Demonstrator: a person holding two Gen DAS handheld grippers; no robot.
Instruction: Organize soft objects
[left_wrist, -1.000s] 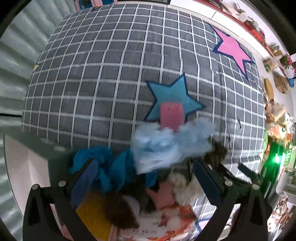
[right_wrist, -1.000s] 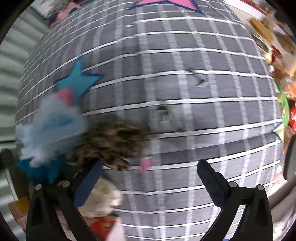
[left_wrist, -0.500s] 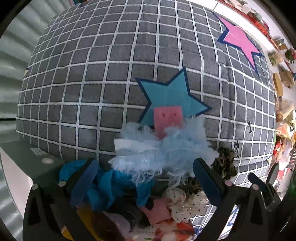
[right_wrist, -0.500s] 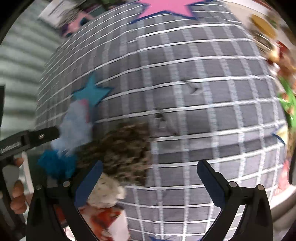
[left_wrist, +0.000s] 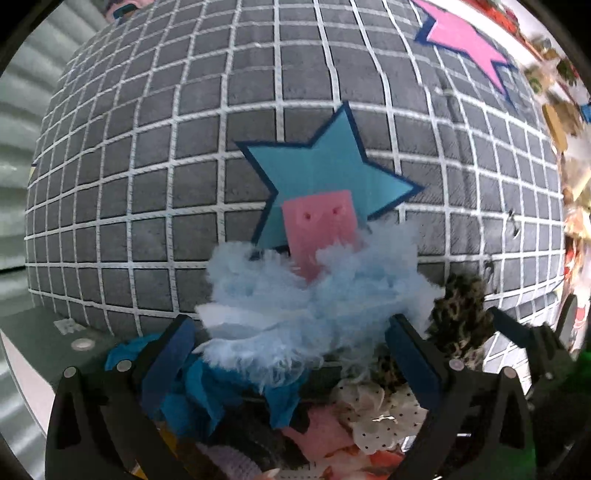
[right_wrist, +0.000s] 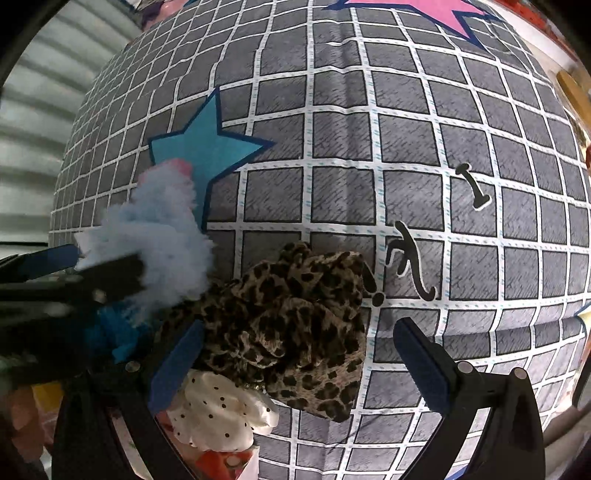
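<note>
Grey quilted bedspread (left_wrist: 155, 206) with a white grid, printed with a teal star (left_wrist: 328, 177) and a pink star (left_wrist: 465, 37), carries my lot; corrugated grey wall shows past its left edge. Item one: fluffy light-blue scrunchie (left_wrist: 306, 299), near the bedspread's near edge, lying over the lower points of the teal star, with a pink flat piece (left_wrist: 321, 232) standing up out of it. My left gripper (left_wrist: 291, 365) is spread wide, one finger on each side of the blue fluff, closed on nothing that I can see. Item two: leopard-print scrunchie (right_wrist: 291, 328), just right of the blue one and touching it, lying between the wide-open fingers of my right gripper (right_wrist: 295, 362), nearer the left finger; the fingers are not pressed on it. Item three: white scrunchie with black dots (right_wrist: 221, 413), against the near side of the leopard one. Item four: teal crumpled fabric (left_wrist: 195, 384), under and left of the blue fluff. Item five: pink soft piece (left_wrist: 325, 428), below the fluff, partly hidden. Black printed marks (right_wrist: 410, 258) sit on the bedspread just right of the leopard scrunchie. Cluttered shelf (left_wrist: 565, 110) beyond the bedspread's right edge, too blurred to itemise.
</note>
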